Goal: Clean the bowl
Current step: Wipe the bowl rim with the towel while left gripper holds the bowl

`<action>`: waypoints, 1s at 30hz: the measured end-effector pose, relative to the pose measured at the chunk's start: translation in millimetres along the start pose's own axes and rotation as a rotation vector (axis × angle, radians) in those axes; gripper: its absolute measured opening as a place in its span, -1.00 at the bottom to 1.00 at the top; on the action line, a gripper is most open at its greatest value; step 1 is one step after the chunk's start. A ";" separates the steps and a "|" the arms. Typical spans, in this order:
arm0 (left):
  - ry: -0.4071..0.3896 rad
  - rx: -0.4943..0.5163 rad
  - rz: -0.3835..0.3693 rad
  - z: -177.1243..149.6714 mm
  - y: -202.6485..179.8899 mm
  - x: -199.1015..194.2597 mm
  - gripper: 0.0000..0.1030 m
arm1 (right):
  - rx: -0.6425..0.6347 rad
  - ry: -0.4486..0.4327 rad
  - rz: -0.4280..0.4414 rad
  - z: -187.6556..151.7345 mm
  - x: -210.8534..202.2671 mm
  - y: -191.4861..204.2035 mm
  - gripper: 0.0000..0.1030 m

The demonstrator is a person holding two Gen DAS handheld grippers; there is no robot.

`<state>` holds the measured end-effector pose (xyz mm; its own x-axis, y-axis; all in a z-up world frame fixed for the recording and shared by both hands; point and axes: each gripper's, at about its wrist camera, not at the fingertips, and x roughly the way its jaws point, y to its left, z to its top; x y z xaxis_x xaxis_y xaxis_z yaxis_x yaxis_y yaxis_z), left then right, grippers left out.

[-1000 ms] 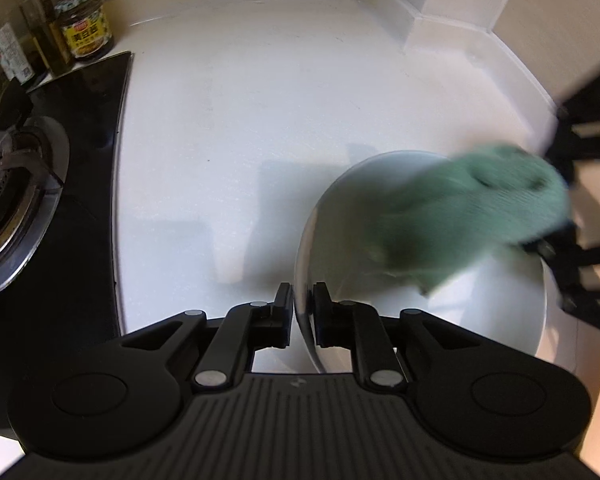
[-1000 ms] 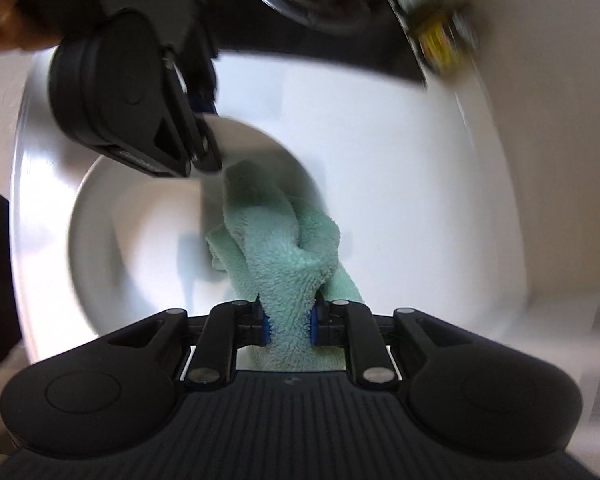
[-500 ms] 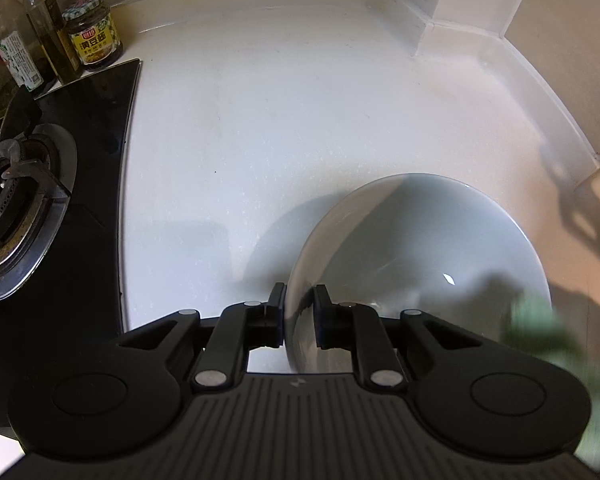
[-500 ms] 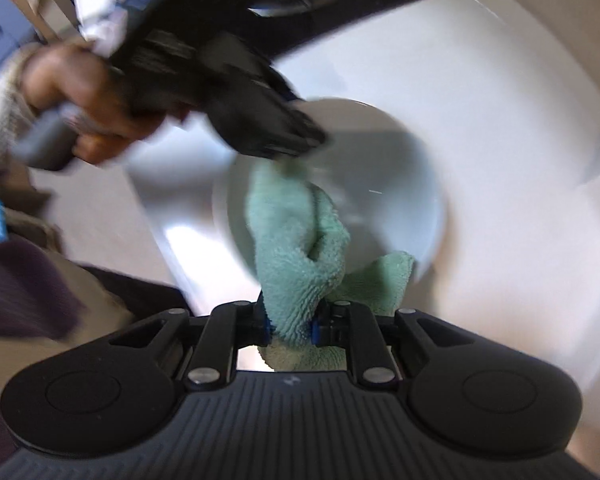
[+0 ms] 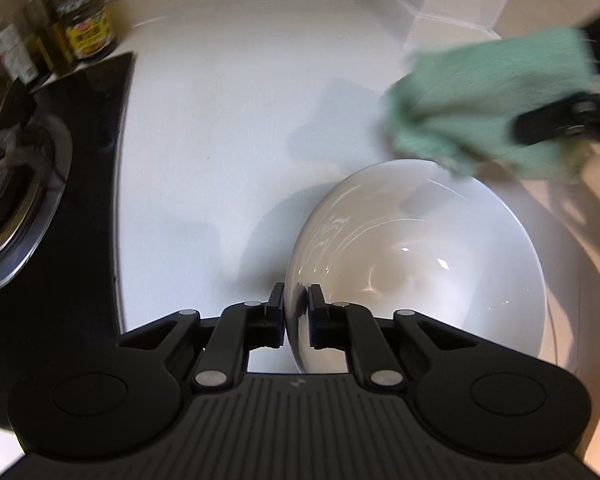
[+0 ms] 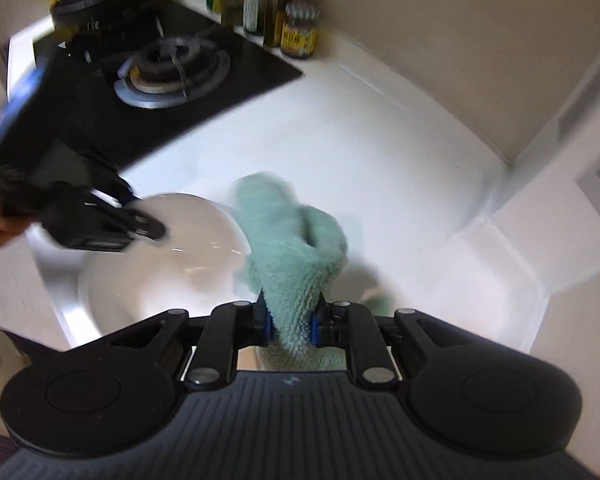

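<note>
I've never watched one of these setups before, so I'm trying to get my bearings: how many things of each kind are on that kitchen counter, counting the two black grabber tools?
Bowls: 1, white bowl
Cloths: 1, green cloth
Grabber tools: 2, left gripper, right gripper
Stove burners: 1, burner
Bottles and jars beside the stove: several, too blurred for a firm count
Total countable: 5

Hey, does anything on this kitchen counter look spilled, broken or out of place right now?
Nothing stands out. The glossy white ceramic bowl looks whole and unspilled, its rim between the closing jaws of the left tool. The right tool grips the fluffy green cloth, off the bowl.
</note>
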<state>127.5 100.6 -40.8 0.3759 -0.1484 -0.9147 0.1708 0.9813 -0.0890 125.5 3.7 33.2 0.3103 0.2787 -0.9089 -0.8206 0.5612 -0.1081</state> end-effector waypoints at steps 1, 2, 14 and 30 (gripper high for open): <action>-0.003 0.017 -0.002 1.4 -0.6 0.7 -0.82 | -0.054 0.034 0.042 10.8 14.6 -0.4 -0.73; -0.005 0.024 -0.002 1.7 -0.9 1.1 -0.82 | -0.081 0.046 0.054 15.9 19.0 1.3 -0.73; -0.017 0.019 -0.014 1.2 4.1 3.5 -0.78 | -0.282 0.101 0.188 64.5 61.2 19.8 -0.73; -0.035 -0.005 0.004 4.7 -3.4 8.0 -0.74 | -0.022 0.103 0.152 -48.7 14.7 0.7 -0.73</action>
<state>134.2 95.5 -46.0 0.4080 -0.1486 -0.9008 0.1647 0.9825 -0.0874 106.1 -29.7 0.2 0.1318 0.2772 -0.9517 -0.8650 0.5010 0.0261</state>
